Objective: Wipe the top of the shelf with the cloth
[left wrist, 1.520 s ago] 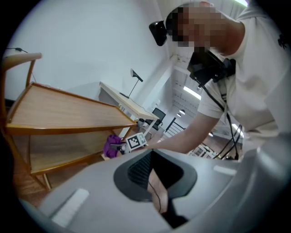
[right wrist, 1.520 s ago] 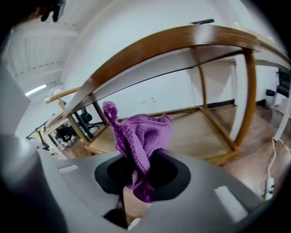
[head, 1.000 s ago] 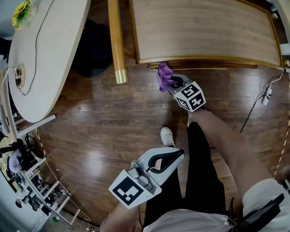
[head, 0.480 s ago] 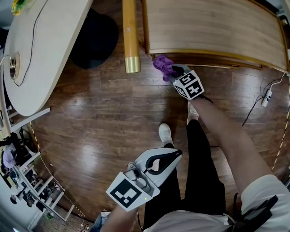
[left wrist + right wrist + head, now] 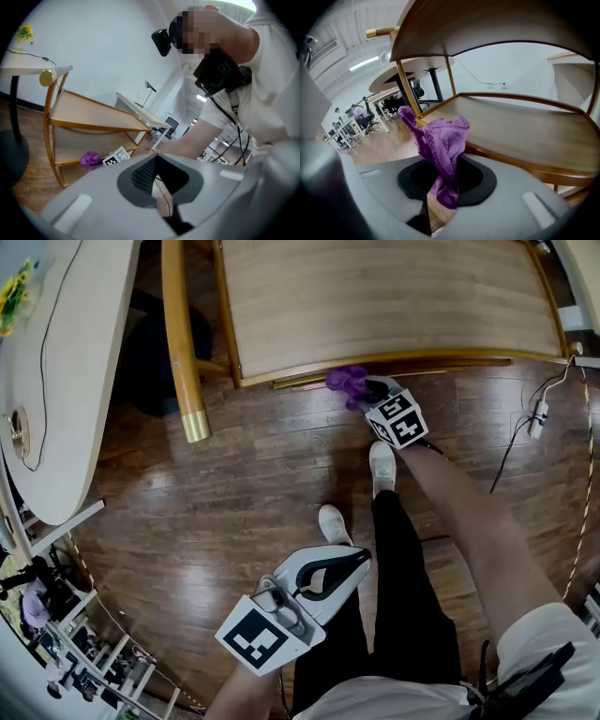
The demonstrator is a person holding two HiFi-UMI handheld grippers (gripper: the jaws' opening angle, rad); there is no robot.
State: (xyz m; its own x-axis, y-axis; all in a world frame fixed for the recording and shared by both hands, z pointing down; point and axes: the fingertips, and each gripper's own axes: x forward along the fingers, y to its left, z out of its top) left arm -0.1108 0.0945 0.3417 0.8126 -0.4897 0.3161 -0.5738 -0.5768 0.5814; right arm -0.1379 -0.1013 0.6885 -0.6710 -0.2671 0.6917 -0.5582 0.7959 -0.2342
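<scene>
The wooden shelf's top board (image 5: 375, 296) fills the upper middle of the head view. My right gripper (image 5: 367, 390) is shut on a purple cloth (image 5: 347, 382) right at the shelf's front edge. In the right gripper view the cloth (image 5: 440, 138) sticks up from the right gripper (image 5: 443, 174), below the top board's underside (image 5: 487, 23) and in front of a lower shelf board (image 5: 520, 126). My left gripper (image 5: 359, 559) hangs low by the person's legs, shut and holding nothing. The left gripper view shows the shelf (image 5: 89, 112) and the cloth (image 5: 90, 159) from the side.
A round white table (image 5: 66, 381) with a cable on it stands at the left, over its dark base (image 5: 141, 343). A golden shelf post (image 5: 180, 343) lies between the two. A cable with a plug (image 5: 536, 416) is on the wood floor at right. White shoes (image 5: 382, 465) stand near the shelf.
My right gripper has carried the cloth up to the shelf's front edge. The person has stepped closer to the shelf. The left gripper has barely moved.
</scene>
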